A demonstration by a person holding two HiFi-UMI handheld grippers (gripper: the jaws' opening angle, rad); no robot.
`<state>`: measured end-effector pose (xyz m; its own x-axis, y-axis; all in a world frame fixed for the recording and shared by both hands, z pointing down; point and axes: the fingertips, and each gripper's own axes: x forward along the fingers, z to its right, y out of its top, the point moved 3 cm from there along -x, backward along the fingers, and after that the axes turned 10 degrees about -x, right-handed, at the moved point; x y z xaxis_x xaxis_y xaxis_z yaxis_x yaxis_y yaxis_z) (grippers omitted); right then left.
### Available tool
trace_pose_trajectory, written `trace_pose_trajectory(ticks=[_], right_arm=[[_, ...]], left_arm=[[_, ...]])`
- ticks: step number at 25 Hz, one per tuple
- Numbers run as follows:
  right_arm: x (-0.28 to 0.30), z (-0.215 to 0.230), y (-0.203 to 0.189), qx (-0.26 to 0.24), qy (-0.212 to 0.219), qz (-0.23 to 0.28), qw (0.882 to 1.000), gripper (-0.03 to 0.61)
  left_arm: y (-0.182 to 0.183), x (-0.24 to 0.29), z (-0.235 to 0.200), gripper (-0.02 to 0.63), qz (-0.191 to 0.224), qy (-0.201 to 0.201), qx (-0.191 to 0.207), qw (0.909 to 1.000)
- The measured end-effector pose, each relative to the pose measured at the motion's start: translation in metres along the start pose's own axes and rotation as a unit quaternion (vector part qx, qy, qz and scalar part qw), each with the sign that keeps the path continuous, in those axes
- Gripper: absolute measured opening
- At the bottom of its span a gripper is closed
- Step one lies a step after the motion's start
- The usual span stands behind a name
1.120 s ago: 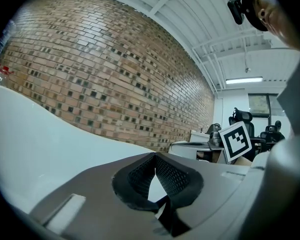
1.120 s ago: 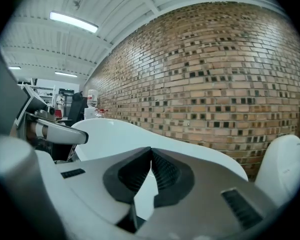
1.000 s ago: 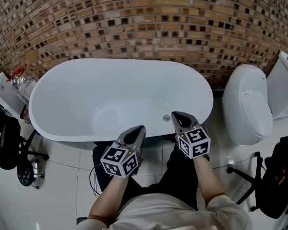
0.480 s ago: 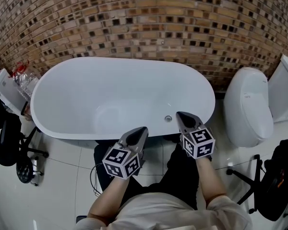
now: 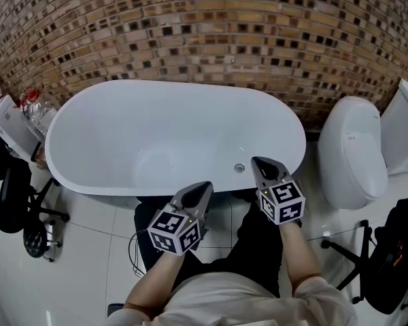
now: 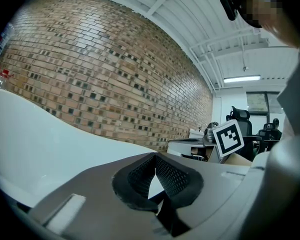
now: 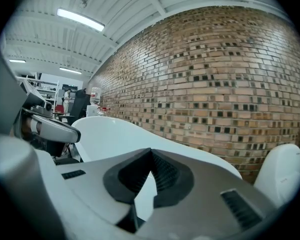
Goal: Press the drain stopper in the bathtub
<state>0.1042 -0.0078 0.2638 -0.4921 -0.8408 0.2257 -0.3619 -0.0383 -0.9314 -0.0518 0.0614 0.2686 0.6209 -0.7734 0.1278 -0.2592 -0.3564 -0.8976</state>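
The white oval bathtub (image 5: 122, 124) lies below me against the brick wall. A small round chrome fitting (image 5: 239, 168) sits low on its near inner wall. In the head view my right gripper (image 5: 257, 160) is shut, its tip over the tub's near rim just right of that fitting and apart from it. My left gripper (image 5: 204, 185) is also shut and hangs outside the tub, before its near rim. In the left gripper view the left gripper (image 6: 155, 156) holds nothing, with the tub's wall (image 6: 35, 134) behind it. The right gripper (image 7: 150, 151) is likewise empty, pointing along the tub (image 7: 120, 131).
A white toilet (image 5: 353, 155) stands right of the tub. Black office chairs (image 5: 13, 206) stand at the left, and another dark chair (image 5: 394, 250) at the right edge. Bottles (image 5: 35, 111) sit by the tub's left end. The brick wall (image 5: 204, 32) closes the far side.
My right gripper has edged slightly to the right of the chrome fitting. The left gripper has hardly moved. Both stayed shut.
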Motion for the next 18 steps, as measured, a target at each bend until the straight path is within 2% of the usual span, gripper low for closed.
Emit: trace_pose_trajectory(ticks=[18], right_arm=[[0.0002, -0.0003, 0.0017, -0.013, -0.001, 0.000, 1.000, 0.015]], left_arm=[[-0.0050, -0.0028, 0.0002, 0.006, -0.001, -0.002, -0.006, 1.0000]])
